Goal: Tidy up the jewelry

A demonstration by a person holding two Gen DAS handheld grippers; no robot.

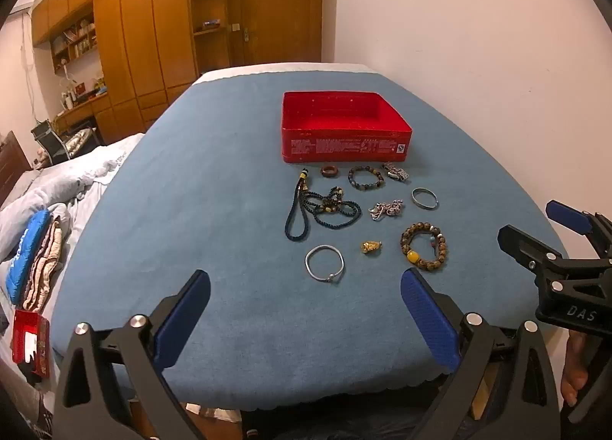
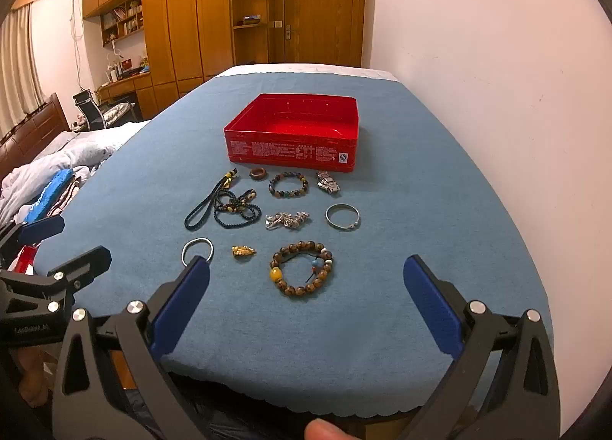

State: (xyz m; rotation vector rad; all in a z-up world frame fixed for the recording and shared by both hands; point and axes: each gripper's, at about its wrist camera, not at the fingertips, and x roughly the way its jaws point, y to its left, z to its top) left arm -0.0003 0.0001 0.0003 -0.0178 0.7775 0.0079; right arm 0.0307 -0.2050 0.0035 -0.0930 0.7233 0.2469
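Jewelry lying unsorted on blue cloth before empty red rectangular metal tin (image 2: 290,151); nothing stowed. Left gripper (image 1: 306,319) and right gripper (image 2: 306,304) hovering, fingers spread, grasping nothing.

An open red tin (image 2: 292,134), lidless and empty, sits on the blue cloth; all the jewelry lies loose in front of it. Just before its front wall, left to right: a small brown wooden ring (image 2: 257,173), a dark multicoloured bead bracelet (image 2: 288,184) and a folded silver link piece (image 2: 328,181). Further from the tin: a tangle of black cord and bead necklaces (image 2: 225,204), a heaped silver chain (image 2: 287,220) and a thin silver bangle (image 2: 342,217). Furthest from the tin: another silver bangle (image 1: 324,263), a small gold charm (image 2: 243,251) and a brown bead bracelet with one amber bead (image 2: 301,268)
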